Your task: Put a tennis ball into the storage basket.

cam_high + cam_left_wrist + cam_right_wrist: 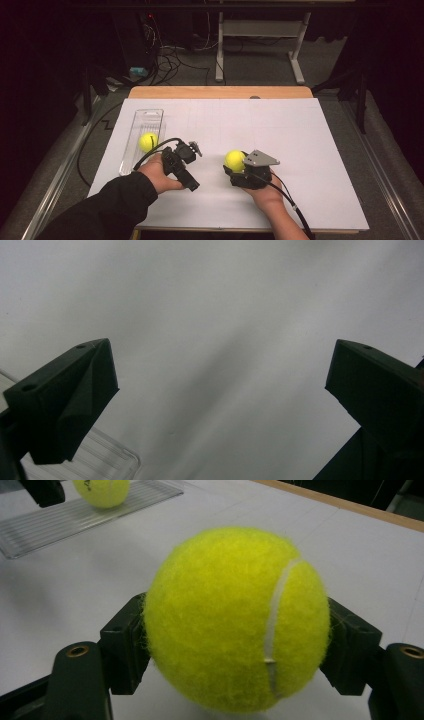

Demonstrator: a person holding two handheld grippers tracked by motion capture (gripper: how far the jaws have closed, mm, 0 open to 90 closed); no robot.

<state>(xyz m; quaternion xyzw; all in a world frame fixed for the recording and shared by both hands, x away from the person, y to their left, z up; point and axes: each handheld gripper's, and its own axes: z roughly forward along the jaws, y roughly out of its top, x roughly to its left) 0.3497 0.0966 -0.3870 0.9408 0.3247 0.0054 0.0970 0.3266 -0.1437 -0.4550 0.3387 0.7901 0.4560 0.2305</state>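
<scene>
A white sheet (280, 145) covers the wooden worktop (220, 92), with dark floor, cables and a grey desk frame (260, 45) beyond it. Near the sheet's left edge lies a clear ribbed plastic tray (150, 117), a fuzzy yellow tennis ball (148, 142) sitting in it. Right of the tray, the left hand-held gripper (192, 150) hangs over bare sheet, jaws spread wide, nothing between them. Farther right of the tray, the right hand-held gripper (240, 645) clamps a second tennis ball (237, 617) by its sides, white seam showing, low over the sheet.
</scene>
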